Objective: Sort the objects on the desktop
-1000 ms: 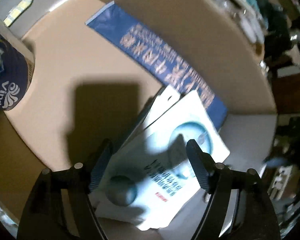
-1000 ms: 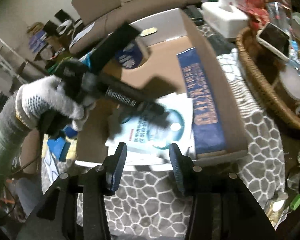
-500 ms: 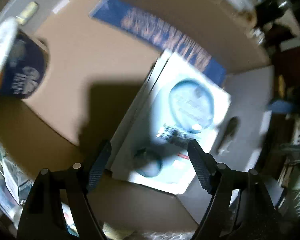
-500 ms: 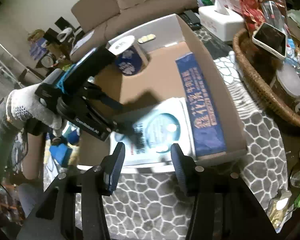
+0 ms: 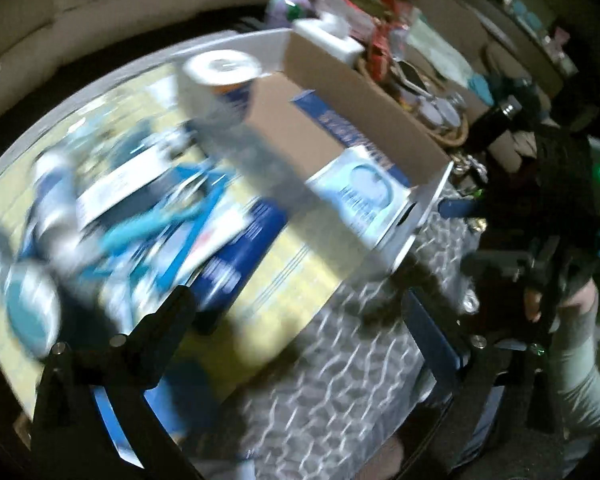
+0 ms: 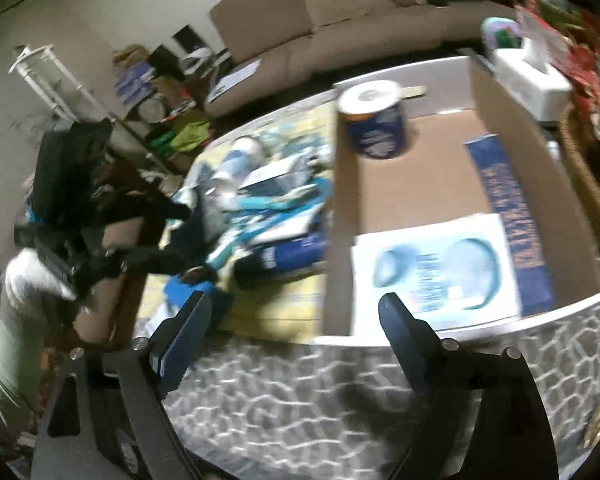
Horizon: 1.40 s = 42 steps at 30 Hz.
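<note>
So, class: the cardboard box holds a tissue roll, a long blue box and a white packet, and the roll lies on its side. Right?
Not quite. In the right wrist view the tissue roll stands upright in the cardboard box, beside the long blue box and white packet.

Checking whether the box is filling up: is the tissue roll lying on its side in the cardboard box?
No, the tissue roll stands upright in the far corner of the cardboard box, white top up.

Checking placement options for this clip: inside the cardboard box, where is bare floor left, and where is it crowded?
Bare brown floor of the open cardboard box lies between the navy toilet-paper roll, the long blue packet and the white-and-teal flat packet. Crowded: the blue-and-white pile left of the box.
</note>
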Motion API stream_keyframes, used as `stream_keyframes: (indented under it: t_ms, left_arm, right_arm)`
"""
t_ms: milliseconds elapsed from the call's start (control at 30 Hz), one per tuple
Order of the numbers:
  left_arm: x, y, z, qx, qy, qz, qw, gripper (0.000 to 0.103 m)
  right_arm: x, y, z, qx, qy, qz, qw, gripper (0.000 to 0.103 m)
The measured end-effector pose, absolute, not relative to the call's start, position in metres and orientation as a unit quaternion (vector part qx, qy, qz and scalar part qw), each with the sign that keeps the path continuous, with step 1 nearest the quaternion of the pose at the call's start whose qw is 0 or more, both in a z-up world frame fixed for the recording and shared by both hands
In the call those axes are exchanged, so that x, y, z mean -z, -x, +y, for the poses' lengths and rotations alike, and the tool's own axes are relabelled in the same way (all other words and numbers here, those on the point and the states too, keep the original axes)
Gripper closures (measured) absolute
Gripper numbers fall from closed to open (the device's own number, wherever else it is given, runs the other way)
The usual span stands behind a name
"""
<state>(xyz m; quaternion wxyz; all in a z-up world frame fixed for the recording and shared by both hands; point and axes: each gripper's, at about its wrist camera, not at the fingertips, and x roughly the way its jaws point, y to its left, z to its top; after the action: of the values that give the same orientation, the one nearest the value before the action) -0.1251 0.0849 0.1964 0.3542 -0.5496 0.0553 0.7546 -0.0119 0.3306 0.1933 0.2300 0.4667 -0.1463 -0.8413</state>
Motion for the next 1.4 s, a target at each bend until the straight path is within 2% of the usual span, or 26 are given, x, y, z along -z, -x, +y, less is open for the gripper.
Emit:
stream_keyframes:
  t_ms: [100, 333, 567, 667, 733, 833, 1100, 1267, 1400]
  left_arm:
    - [-0.187, 0.089, 0.021, -0.773, 0.543, 0.004, 0.328, 0.0]
    - [-0.122, 0.021, -0.101, -0.781, 0.558, -0.131, 0.248, 0.0]
    - [-0.075, -0.022, -0.15, -0.771, 0.555, -0.224, 0.215, 0.0]
    - [-0.061, -0.032, -0.152, -0.763, 0.553, -0.25, 0.221, 0.0]
    - [-0.051, -0.034, -0.149, -0.758, 0.552, -0.266, 0.223, 0.0]
    - [-0.04, -0.038, -0.143, -0.759, 0.551, -0.269, 0.22, 0.0]
    - [-0.046, -0.043, -0.119, -0.807, 0.54, -0.162, 0.176, 0.0]
    - [-0.038, -0.044, -0.119, -0.805, 0.544, -0.158, 0.175, 0.0]
    - [-0.037, -0.043, -0.124, -0.803, 0.543, -0.168, 0.177, 0.0]
  right_arm:
    - [-0.191, 0.003, 0.285, 0.834, -0.469, -0.136, 0.256, 0.014]
    - [-0.154, -0.01, 0.188, 0.806, -0.493, -0.12, 0.307, 0.014]
    - [-0.094, -0.022, 0.113, 0.769, -0.528, -0.103, 0.345, 0.014]
    - [-0.069, -0.026, 0.09, 0.756, -0.544, -0.091, 0.351, 0.021]
    - [-0.055, -0.026, 0.081, 0.75, -0.555, -0.092, 0.349, 0.038]
    - [-0.041, -0.022, 0.08, 0.746, -0.566, -0.097, 0.338, 0.047]
    - [-0.026, -0.022, 0.083, 0.742, -0.575, -0.082, 0.333, 0.05]
    - [-0.024, -0.025, 0.078, 0.744, -0.573, -0.07, 0.337, 0.051]
    - [-0.023, -0.025, 0.076, 0.745, -0.57, -0.067, 0.341, 0.057]
